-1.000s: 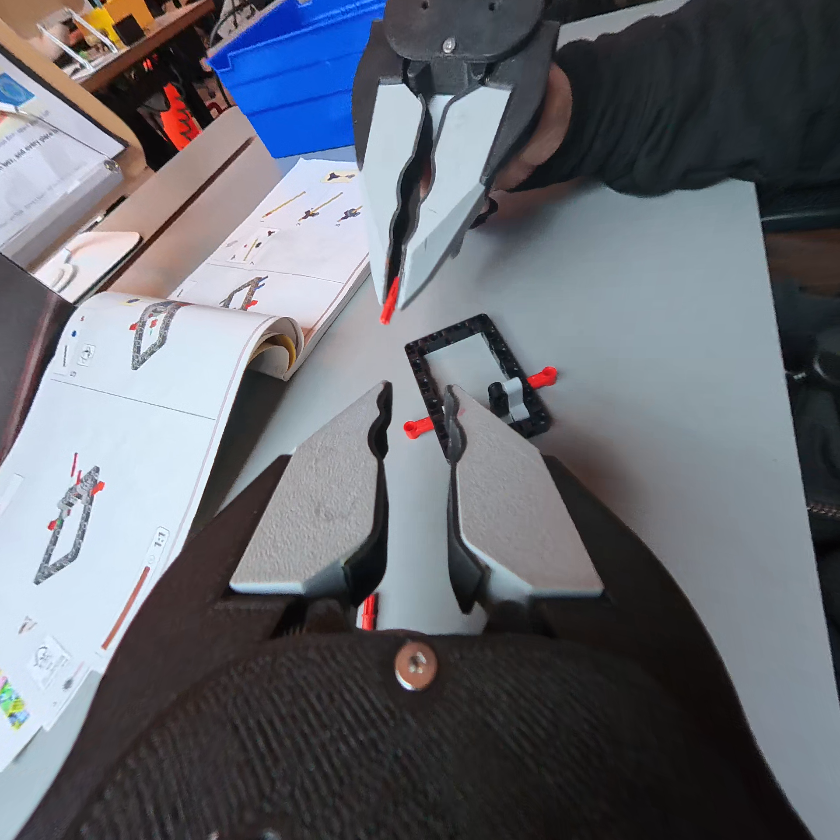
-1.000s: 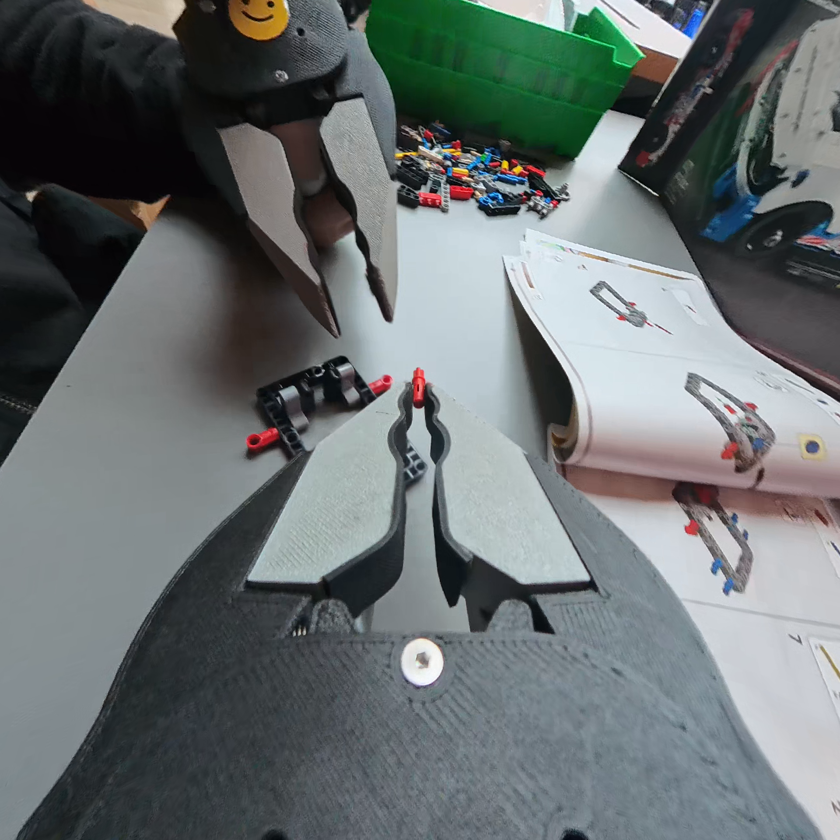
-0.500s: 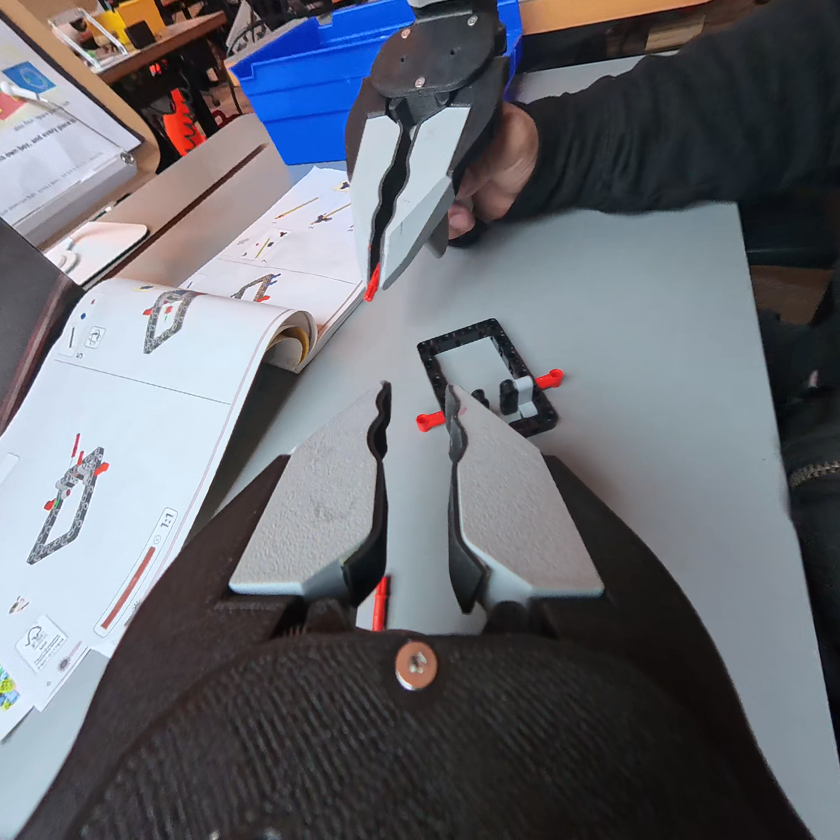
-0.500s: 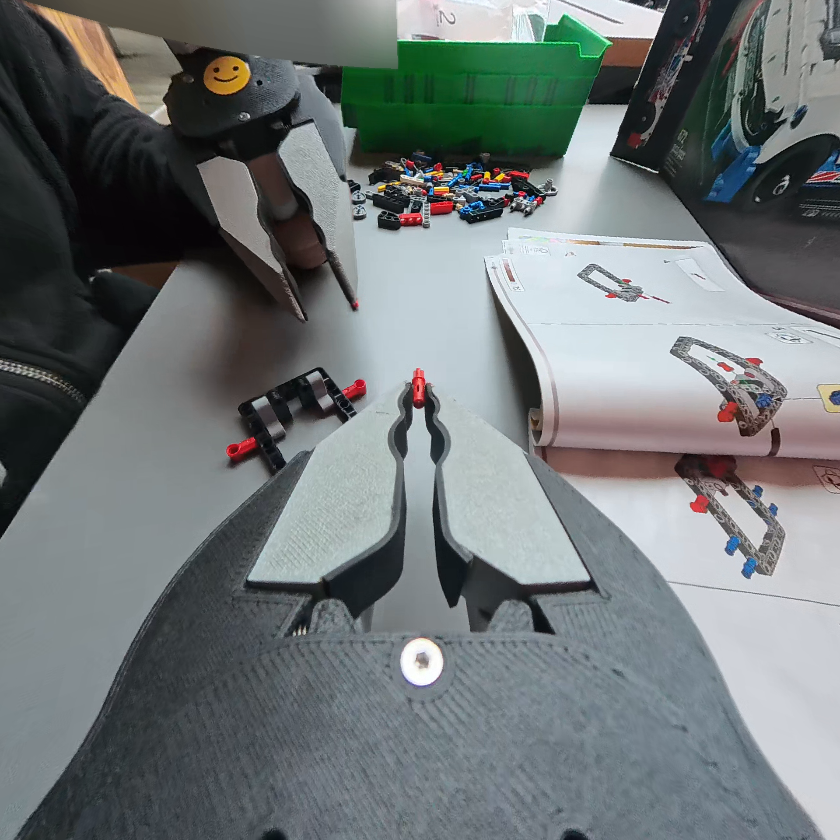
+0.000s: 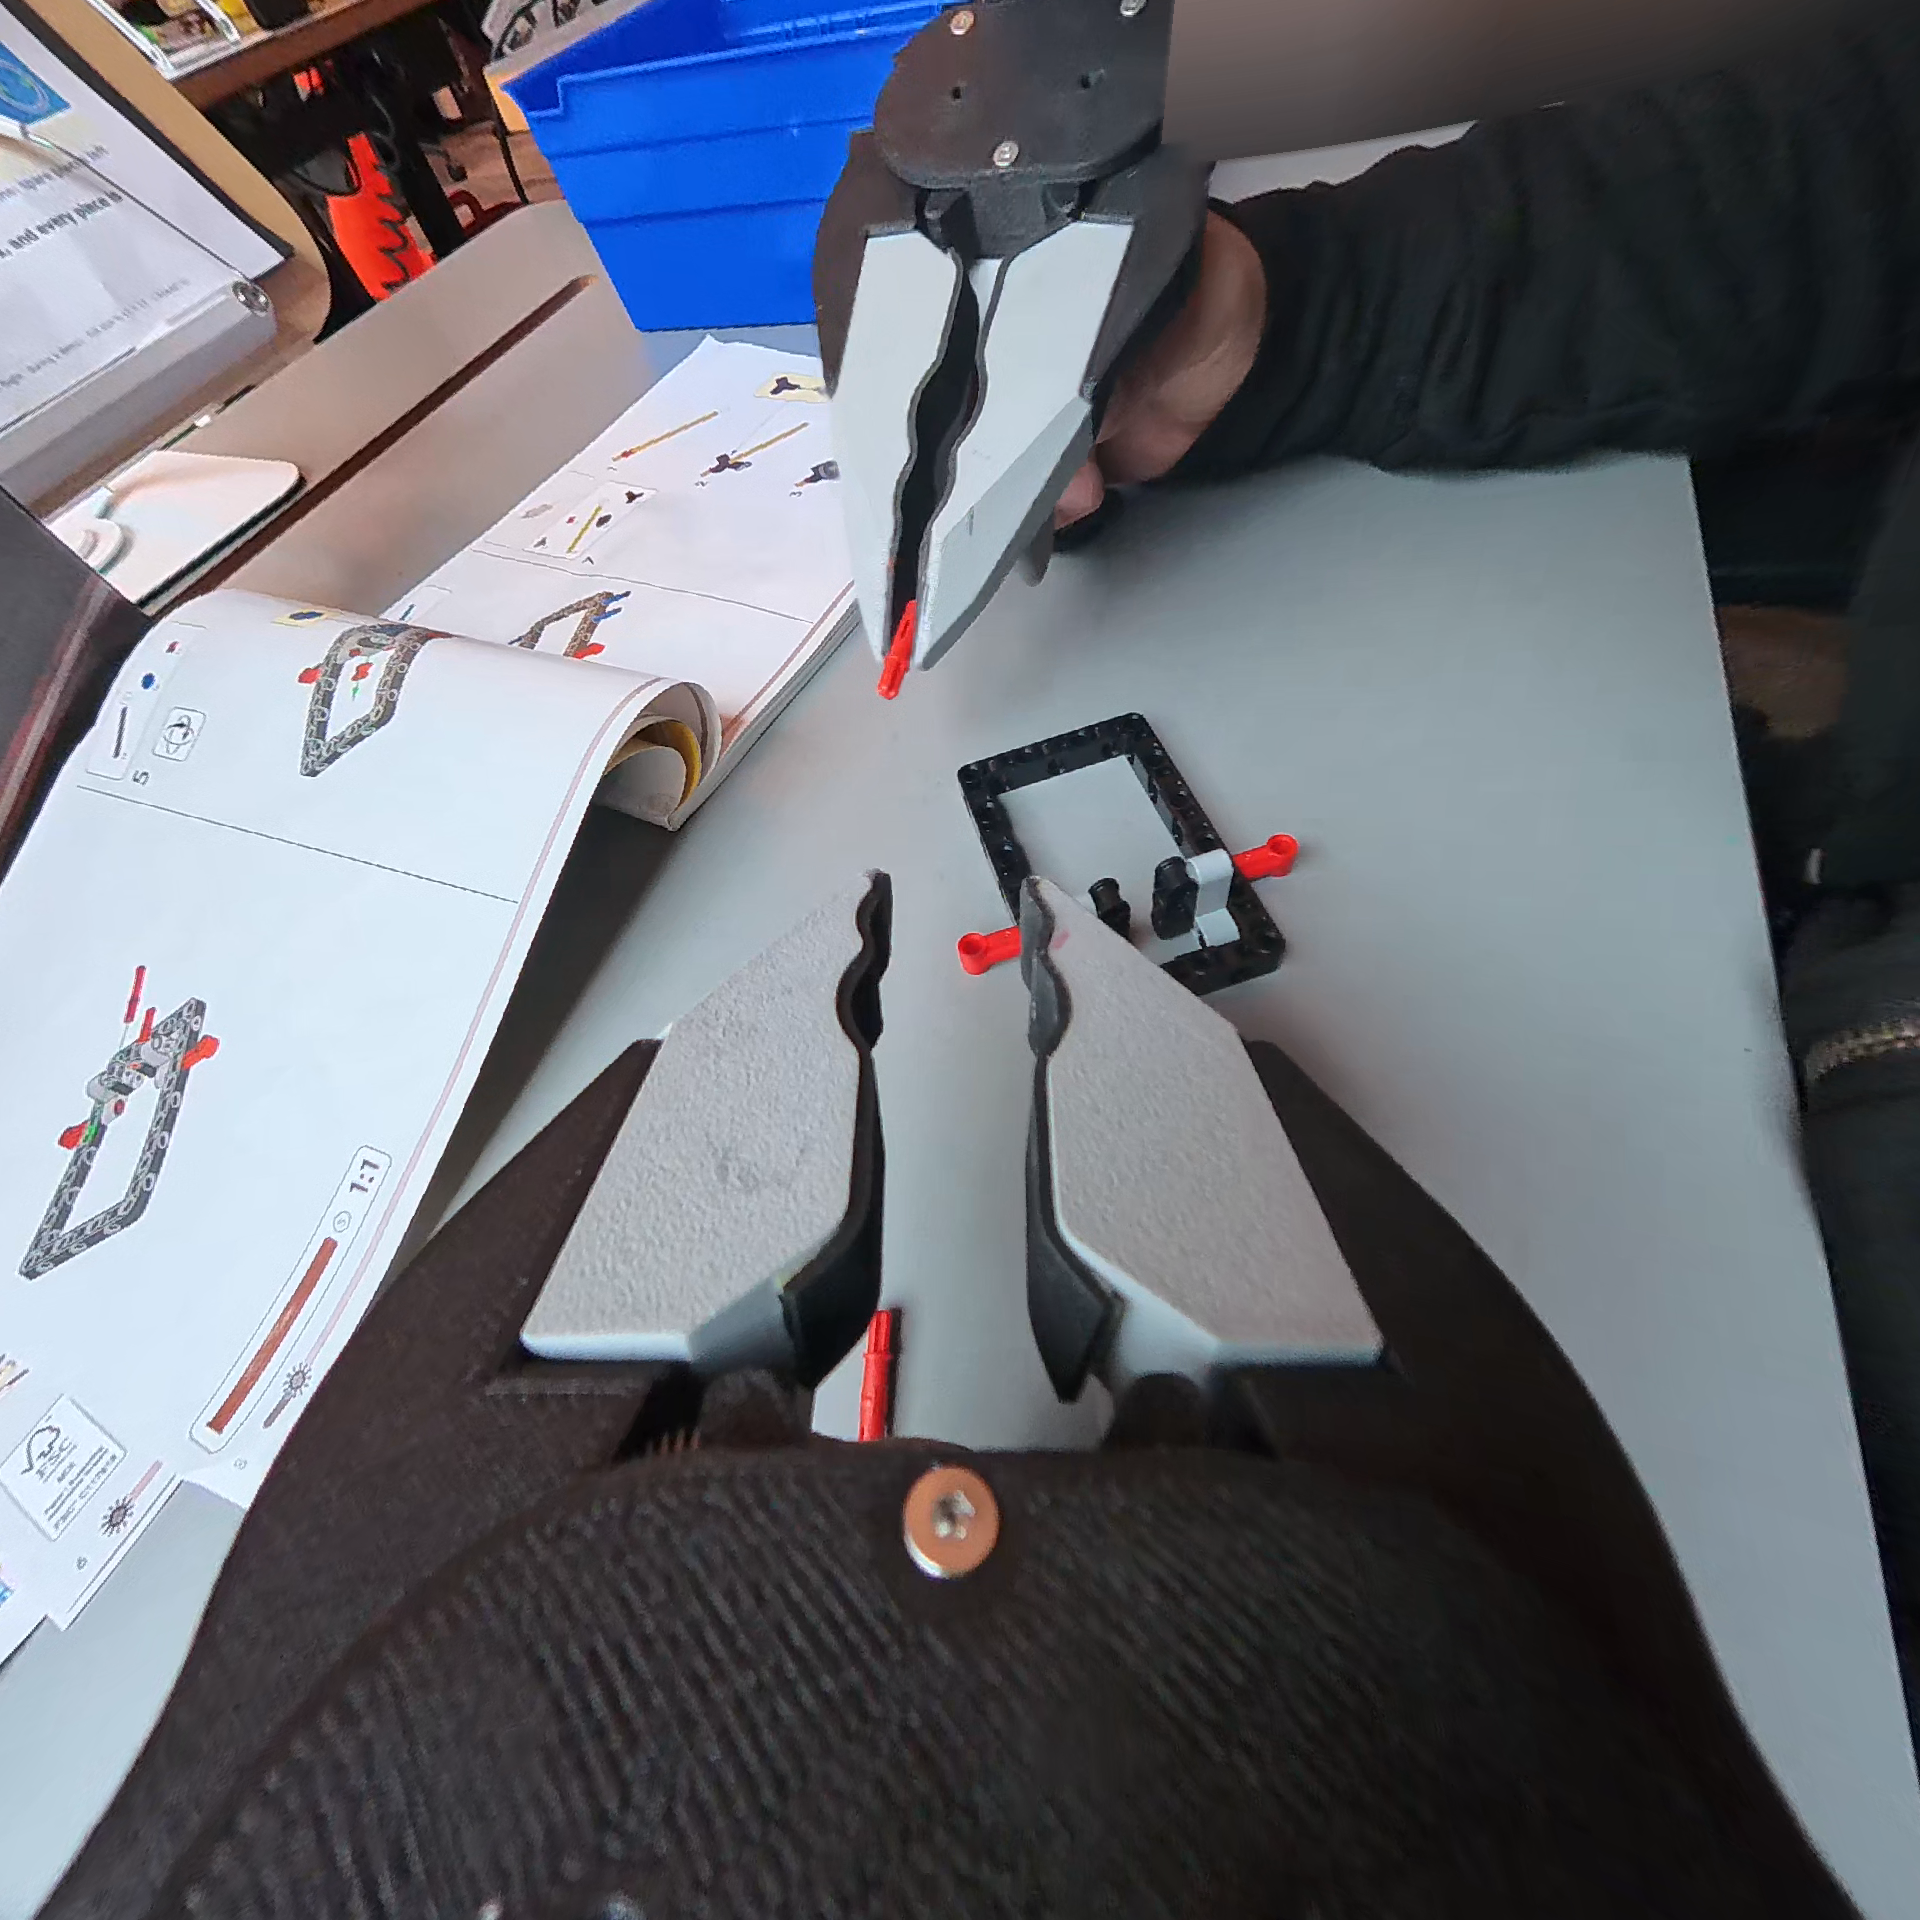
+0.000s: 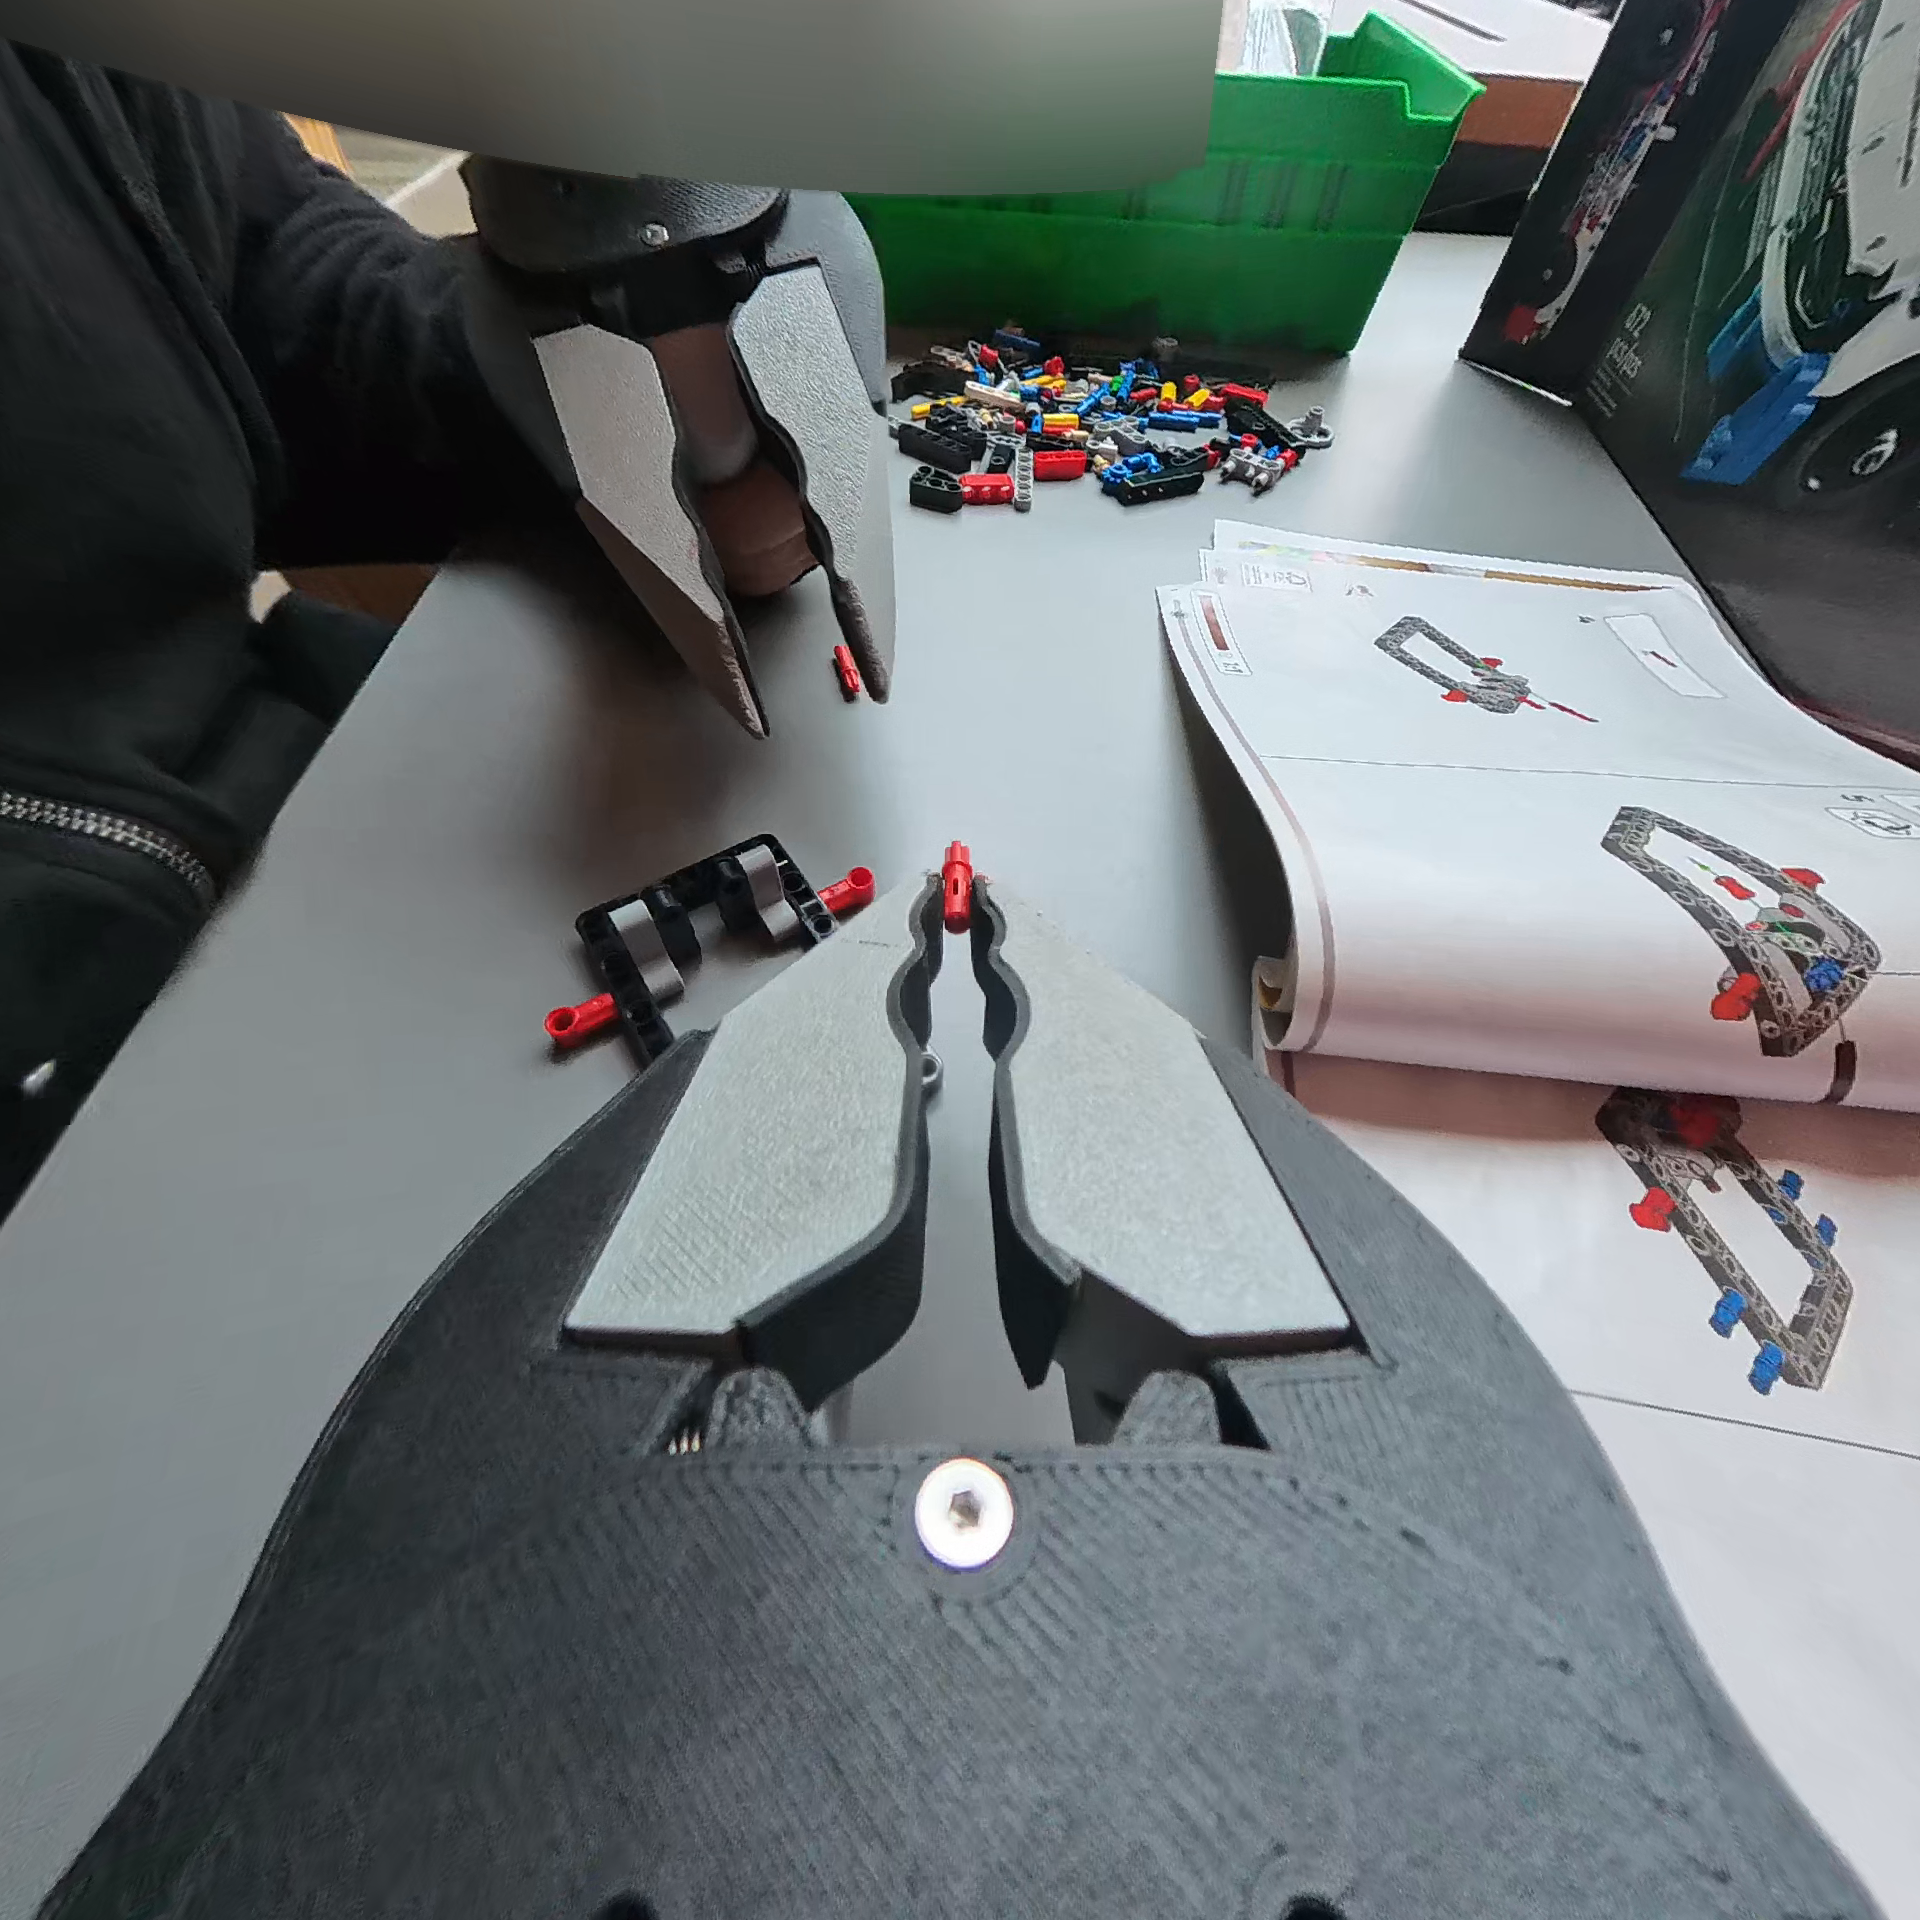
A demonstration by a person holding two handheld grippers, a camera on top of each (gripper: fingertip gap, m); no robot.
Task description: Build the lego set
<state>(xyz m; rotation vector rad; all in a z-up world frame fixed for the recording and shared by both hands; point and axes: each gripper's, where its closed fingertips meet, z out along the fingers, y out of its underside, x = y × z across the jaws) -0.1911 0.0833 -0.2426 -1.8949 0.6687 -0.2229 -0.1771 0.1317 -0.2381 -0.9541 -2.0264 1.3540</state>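
Right gripper (image 6: 958, 896): jaws pinched on a short red pin (image 6: 956, 900), held at the very tips. Pin's long axis runs along the fingers, one end poking out beyond them. From the left wrist view the same gripper (image 5: 902, 655) hangs tips-down above the table (image 5: 1455, 727), the pin (image 5: 896, 648) pointing down toward the tabletop, clear of it.

Left gripper (image 5: 954, 896): jaws parted, nothing between the tips. Seen from the right wrist view it (image 6: 821, 707) hovers tips-down above the grey surface.

Black frame (image 5: 1117, 847): flat on the table, rectangular, long axis running away from the left camera. Grey and black connectors sit at its near end, a red axle sticking out of each long side (image 5: 1262, 857). The left gripper's right finger covers the frame's near left corner in that view. In the right wrist view the frame (image 6: 707, 935) lies left of the right gripper's tips, partly hidden behind its left finger.

A second red pin (image 5: 878, 1371) lies on the table under the left gripper; the right wrist view shows it (image 6: 847, 667) just beside the left tips, possibly touching one, hard to tell.

Only the right wrist view: loose parts pile (image 6: 1101, 426), green bin (image 6: 1195, 239), set box (image 6: 1714, 239). Only the left wrist view: blue bin (image 5: 707, 177). Both show the open instruction booklet (image 5: 312, 935), beside the frame.
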